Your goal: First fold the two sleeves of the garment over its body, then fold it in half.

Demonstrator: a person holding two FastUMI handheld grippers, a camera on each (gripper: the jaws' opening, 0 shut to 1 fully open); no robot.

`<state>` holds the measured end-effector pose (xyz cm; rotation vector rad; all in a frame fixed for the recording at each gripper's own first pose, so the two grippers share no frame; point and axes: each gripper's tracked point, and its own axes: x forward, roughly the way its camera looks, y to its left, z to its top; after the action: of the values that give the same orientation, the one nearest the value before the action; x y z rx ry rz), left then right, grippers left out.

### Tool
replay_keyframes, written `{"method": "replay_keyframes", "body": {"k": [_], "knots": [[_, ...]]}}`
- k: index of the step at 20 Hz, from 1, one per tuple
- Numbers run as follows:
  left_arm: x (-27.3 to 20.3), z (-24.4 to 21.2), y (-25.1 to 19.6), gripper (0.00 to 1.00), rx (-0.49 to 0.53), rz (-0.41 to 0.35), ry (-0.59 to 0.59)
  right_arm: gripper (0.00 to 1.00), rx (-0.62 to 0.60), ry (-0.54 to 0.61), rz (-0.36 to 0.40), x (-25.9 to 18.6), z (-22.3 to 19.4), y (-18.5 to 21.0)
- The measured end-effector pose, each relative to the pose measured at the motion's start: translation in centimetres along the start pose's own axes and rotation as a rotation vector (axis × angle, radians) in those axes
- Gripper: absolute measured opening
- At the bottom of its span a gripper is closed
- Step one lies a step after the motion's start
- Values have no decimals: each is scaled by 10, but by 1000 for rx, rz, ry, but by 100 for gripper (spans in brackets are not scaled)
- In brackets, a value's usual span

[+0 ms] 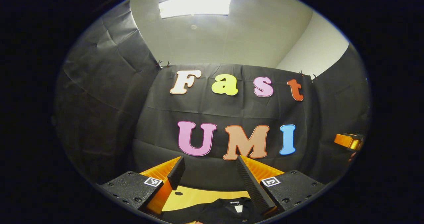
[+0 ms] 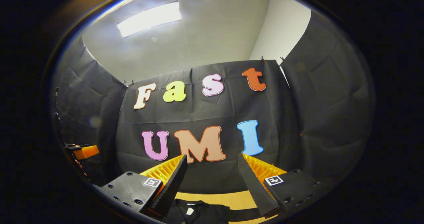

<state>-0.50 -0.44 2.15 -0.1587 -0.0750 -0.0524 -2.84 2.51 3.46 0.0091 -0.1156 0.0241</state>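
In the left gripper view the left tool (image 1: 208,177) sits closest, at six o'clock: two black ridged fingers (image 1: 251,184) on orange mounts, spread wide and released, nothing between them. Square black-and-white marker tags (image 1: 270,181) sit on the tool's black blocks; their pattern is no readable writing. Below the gap lies the black garment (image 1: 215,212) on the yellow table (image 1: 198,196), its collar end showing a small white neck label (image 1: 238,208), too small to read. At three o'clock in this view an orange part of the right tool (image 1: 347,140) shows at the edge.

In the right gripper view the right tool (image 2: 212,179) is likewise spread and released at six o'clock, holding nothing. The garment (image 2: 198,212) lies under it with the label (image 2: 189,211) toward seven o'clock. At nine o'clock the left tool (image 2: 84,151) appears as an orange piece.
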Motion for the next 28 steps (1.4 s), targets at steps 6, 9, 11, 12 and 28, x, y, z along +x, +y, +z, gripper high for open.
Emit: {"method": "replay_keyframes", "body": {"k": [6,9,11,12,28], "knots": [[-6,-2,-13,92,-68,-32,30,97,21,26,-26,-31,-7,-7],[-15,2,-3,92,-84,-2,32,97,17,31,-75,-42,-4,-25],[-21,12,7,92,-120,25,-4,97,42,23,-81,-49,1,-28],[-24,17,13,92,-135,42,-22,97,52,14,-86,-50,5,-31],[-51,17,81,92,-26,257,21,97,-38,113,-126,-45,-13,-56]]}}
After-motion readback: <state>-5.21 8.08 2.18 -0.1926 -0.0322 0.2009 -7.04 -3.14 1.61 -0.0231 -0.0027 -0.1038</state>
